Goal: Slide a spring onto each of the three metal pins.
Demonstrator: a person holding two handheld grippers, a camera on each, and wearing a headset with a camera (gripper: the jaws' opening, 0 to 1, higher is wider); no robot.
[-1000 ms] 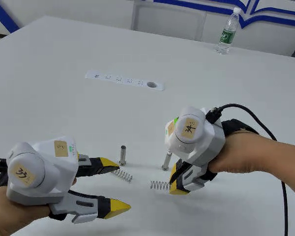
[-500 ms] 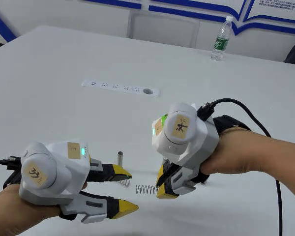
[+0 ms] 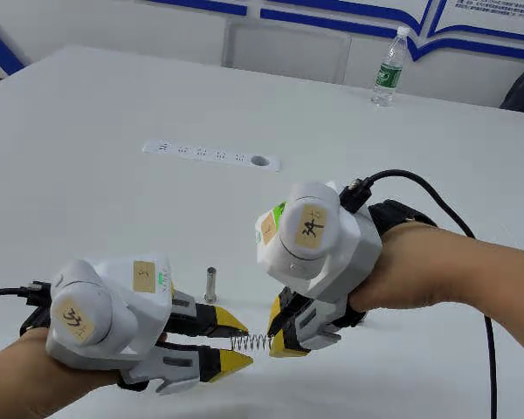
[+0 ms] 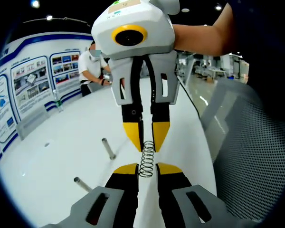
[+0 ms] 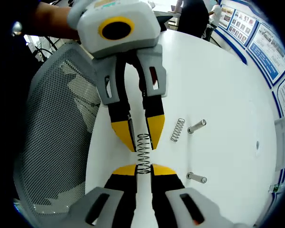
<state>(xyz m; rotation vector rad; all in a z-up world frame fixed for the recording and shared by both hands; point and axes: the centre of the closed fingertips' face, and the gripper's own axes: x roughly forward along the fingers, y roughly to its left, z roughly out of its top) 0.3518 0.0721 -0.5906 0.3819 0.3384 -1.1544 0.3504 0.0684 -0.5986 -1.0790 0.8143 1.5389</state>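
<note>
Coiled metal spring [image 3: 253, 341] is hanging roughly level just above the white tabletop [image 3: 87, 175], bridging the two handheld grippers at the near edge of the head view. Right gripper [image 3: 278, 336], a white unit with yellow-tipped black jaws held on the 3 o'clock side, is pinching one end of the coil between its nearly closed jaws. Left gripper [image 3: 244, 342], a matching unit on the 9 o'clock side, is bracketing the other end. Its jaws are standing slightly apart, and whether they are pressing on the wire cannot be told from these views.

In the right gripper view, two short steel pins are standing on the table. The nearer pin [image 5: 196, 178] is sitting at 3 o'clock from that gripper's jaw tips, and the farther pin [image 5: 196, 126] at 1 o'clock. Second spring [image 5: 177, 129], loose and uncompressed, is lying on the table just beside the farther pin, well apart from the held coil.

In the head view, a white power strip [image 3: 210, 153] is lying at 12 o'clock beyond the grippers. A clear plastic water bottle with a green label [image 3: 386, 65] is standing at 1 o'clock near the far edge. Black cable [image 3: 437, 196] is arching from the right gripper over the person's wrist.
</note>
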